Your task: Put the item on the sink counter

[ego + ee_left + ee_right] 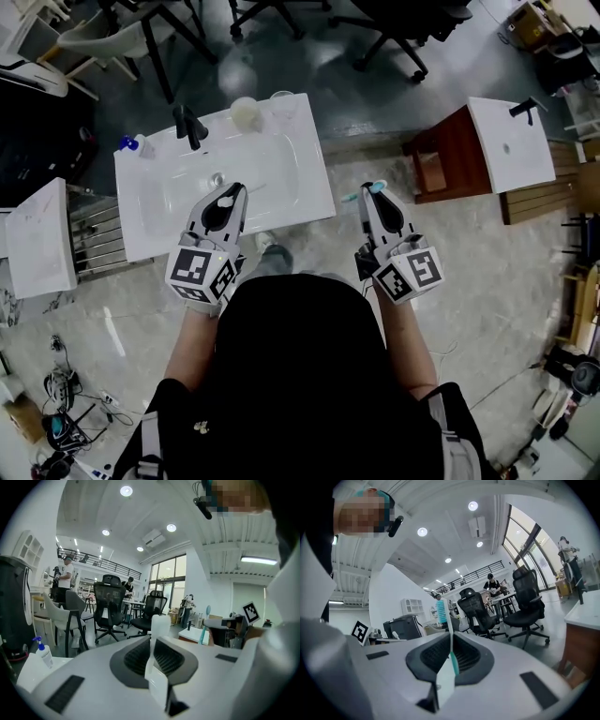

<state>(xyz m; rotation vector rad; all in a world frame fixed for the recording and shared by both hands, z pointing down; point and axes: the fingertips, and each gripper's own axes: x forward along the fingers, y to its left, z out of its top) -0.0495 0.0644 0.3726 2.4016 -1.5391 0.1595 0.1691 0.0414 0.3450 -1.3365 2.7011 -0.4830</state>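
Right gripper (368, 194) clamped on toothbrush (441, 609): long axis upright, bristle head up, just off right edge of sink counter (314, 192), over floor. Left gripper (232, 192) clenched on small white item (159, 626), upright, above basin. Farther back on counter: cup (245, 112) and pump bottle (132, 144), contents unreadable.

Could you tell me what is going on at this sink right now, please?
A person stands at a white sink counter with a gripper in each hand. The left gripper is shut on a small white item and is over the near edge of the basin. The right gripper is shut on a teal and white toothbrush, off the counter's right end, over the floor. Neither item is on the counter yet.
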